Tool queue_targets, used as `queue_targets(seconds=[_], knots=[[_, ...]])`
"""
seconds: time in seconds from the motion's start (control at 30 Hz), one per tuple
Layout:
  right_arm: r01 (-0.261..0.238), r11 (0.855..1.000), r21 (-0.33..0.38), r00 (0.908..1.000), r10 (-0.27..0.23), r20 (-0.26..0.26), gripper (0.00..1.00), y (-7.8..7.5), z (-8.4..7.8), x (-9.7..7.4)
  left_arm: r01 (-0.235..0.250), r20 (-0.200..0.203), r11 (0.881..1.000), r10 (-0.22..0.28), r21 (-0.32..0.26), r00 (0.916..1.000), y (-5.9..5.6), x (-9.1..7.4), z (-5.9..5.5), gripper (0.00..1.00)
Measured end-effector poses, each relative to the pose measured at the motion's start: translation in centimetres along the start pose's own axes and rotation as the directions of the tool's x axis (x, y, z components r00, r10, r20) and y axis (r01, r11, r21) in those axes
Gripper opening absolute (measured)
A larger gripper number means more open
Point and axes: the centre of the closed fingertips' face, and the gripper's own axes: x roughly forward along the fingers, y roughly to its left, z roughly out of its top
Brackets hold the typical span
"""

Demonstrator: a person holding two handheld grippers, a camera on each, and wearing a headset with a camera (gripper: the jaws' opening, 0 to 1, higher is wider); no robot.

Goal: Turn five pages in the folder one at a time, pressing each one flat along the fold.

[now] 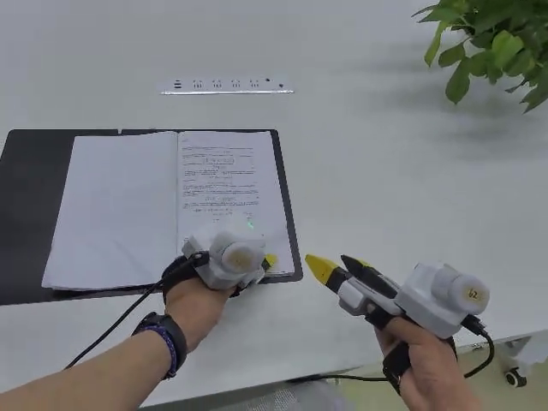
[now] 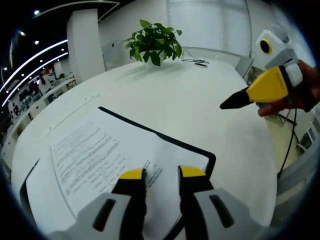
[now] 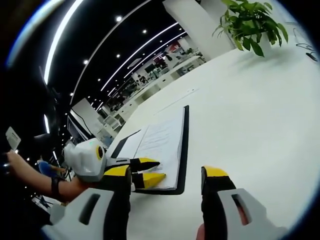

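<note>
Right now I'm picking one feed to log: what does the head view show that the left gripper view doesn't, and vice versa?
The head view adds the watch on the person's wrist and the cable trailing from the left gripper. The left gripper view adds a white pillar, ceiling lights, cables beyond the plant, and that gripper's open jaws over the printed page's corner. Both share the black folder, the printed page, the plant and the right gripper, held off to the folder's side.
</note>
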Motion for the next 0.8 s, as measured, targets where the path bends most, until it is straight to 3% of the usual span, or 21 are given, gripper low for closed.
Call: queue_targets(seconds=[0.03, 0.1, 0.17, 0.23, 0.47, 0.6, 0.63, 0.8], knots=[[-0.002, 1.0, 0.0, 1.0, 0.002, -0.001, 0.55, 0.0, 0.0, 0.1, -0.008, 0.0, 1.0, 0.008, 0.008, 1.0, -0.1, 0.1, 0.0, 0.16], [-0.003, 1.0, -0.002, 1.0, 0.003, -0.004, 0.55, 0.0, 0.0, 0.1, -0.055, -0.004, 0.999, 0.055, -0.001, 0.9985, 0.8, 0.2, 0.0, 0.09], [-0.004, 1.0, -0.004, 1.0, 0.004, -0.001, 0.55, 0.0, 0.1, 0.1, -0.047, -0.004, 0.999, 0.047, 0.001, 0.9989, 0.8, 0.1, 0.1, 0.04], [-0.004, 1.0, 0.0, 1.0, 0.004, 0.003, 0.54, -0.2, 0.2, 0.1, -0.049, -0.006, 0.998, 0.05, 0.05, 0.9987, 1.0, 0.1, 0.1, 0.02], [-0.008, 1.0, -0.005, 0.9999, 0.008, -0.009, 0.53, -0.3, 0.0, 0.4, -0.069, -0.024, 0.994, 0.071, 0.085, 0.9972, 1.1, 0.4, 0.0, 0.0], [-0.024, 1.0, -0.013, 0.9996, 0.024, -0.015, 0.52, 0.0, 0.4, 1.4, -0.031, -0.03, 0.999, 0.032, 0.037, 0.999, 1.4, 0.3, 0.1, 0.0], [-0.027, 1.0, -0.016, 0.9995, 0.027, -0.017, 0.52, 0.1, 0.5, 1.6, -0.022, -0.028, 1.0, 0.022, -0.004, 0.9993, 1.4, 0.2, 0.1, 0.0], [-0.061, 0.998, -0.032, 0.9978, 0.06, -0.026, 0.51, 0.4, 1.5, 3.7, -0.016, -0.012, 0.999, 0.015, -0.028, 0.9998, 1.5, -0.2, 0.3, 0.0]])
